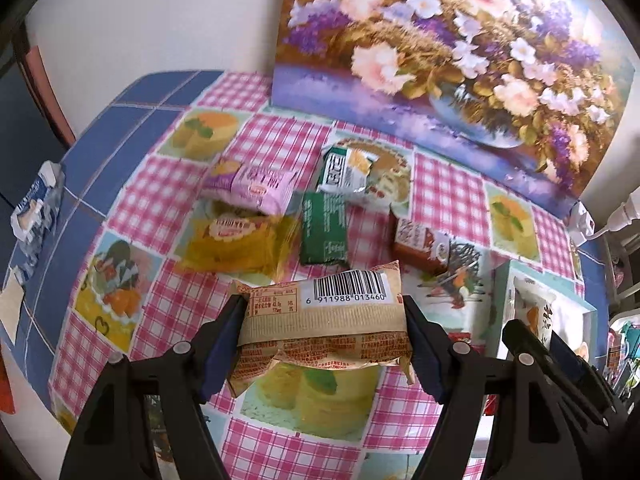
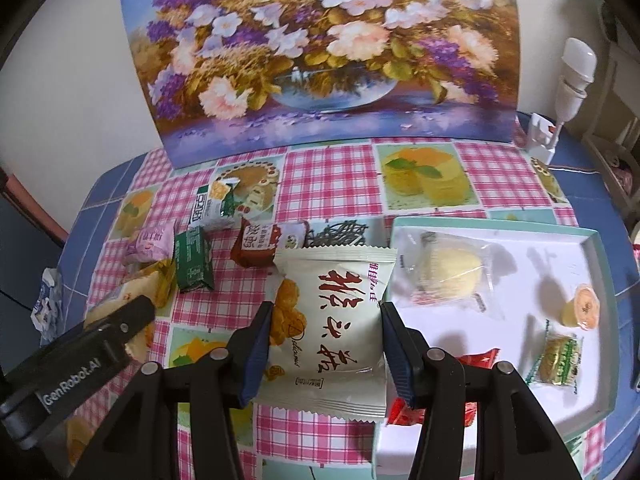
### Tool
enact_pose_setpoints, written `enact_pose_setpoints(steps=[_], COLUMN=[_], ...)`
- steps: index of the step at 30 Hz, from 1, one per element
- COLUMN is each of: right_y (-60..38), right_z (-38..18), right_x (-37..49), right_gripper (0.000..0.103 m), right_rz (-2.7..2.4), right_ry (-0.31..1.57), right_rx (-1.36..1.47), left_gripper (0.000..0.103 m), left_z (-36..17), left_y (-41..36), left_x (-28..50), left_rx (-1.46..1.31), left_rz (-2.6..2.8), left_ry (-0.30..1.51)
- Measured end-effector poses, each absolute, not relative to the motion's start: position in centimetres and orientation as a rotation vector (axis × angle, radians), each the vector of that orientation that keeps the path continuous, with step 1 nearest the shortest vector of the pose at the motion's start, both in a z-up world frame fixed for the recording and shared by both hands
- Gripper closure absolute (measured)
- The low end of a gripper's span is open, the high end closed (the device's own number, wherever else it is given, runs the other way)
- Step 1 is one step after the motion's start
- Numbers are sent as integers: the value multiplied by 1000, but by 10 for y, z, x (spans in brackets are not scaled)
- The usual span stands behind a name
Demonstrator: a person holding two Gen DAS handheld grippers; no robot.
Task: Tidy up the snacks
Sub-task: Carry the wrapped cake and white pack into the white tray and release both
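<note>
My left gripper (image 1: 324,312) is shut on a tan snack packet with a barcode (image 1: 326,312), held above the checked tablecloth. My right gripper (image 2: 326,320) is shut on a white snack packet with red characters (image 2: 336,320), held over the left edge of the white tray (image 2: 520,260). In the tray lie a clear-wrapped pale cake (image 2: 444,276), an orange jelly cup (image 2: 583,306), a green-wrapped biscuit (image 2: 558,360) and a red packet (image 2: 476,360). On the cloth sit a pink packet (image 1: 248,186), a yellow packet (image 1: 236,244), a dark green packet (image 1: 324,228), a white-green packet (image 1: 352,172) and a brown packet (image 1: 418,242).
A flower painting (image 2: 320,48) leans on the wall at the table's back. A crumpled blue-white wrapper (image 1: 38,208) lies at the left edge. A white plug adapter with a lamp (image 2: 544,136) stands at the back right. The left gripper's arm (image 2: 80,360) shows low left in the right wrist view.
</note>
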State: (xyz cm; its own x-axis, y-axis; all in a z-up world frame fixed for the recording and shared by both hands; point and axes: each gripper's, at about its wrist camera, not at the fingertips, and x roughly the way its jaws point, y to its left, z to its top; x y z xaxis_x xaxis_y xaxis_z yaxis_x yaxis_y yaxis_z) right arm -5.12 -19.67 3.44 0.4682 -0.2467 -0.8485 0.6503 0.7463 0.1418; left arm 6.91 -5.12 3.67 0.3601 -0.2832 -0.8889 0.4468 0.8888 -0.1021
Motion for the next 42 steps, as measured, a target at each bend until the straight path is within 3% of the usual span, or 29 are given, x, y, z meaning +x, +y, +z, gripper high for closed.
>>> enact_pose_setpoints(steps=[18, 42], right_y=[-270, -356], right_z=[42, 48], right_x=[-114, -220], right_gripper=[48, 47], right_rz=[-737, -939], right_ry=[903, 822], right_rx=[602, 743], left_gripper=[26, 26], left_z=[62, 49], left_y=[-115, -241], left_x=[22, -93], left_rx=[257, 522], left_rz=[-572, -841], left_ry=[1027, 958])
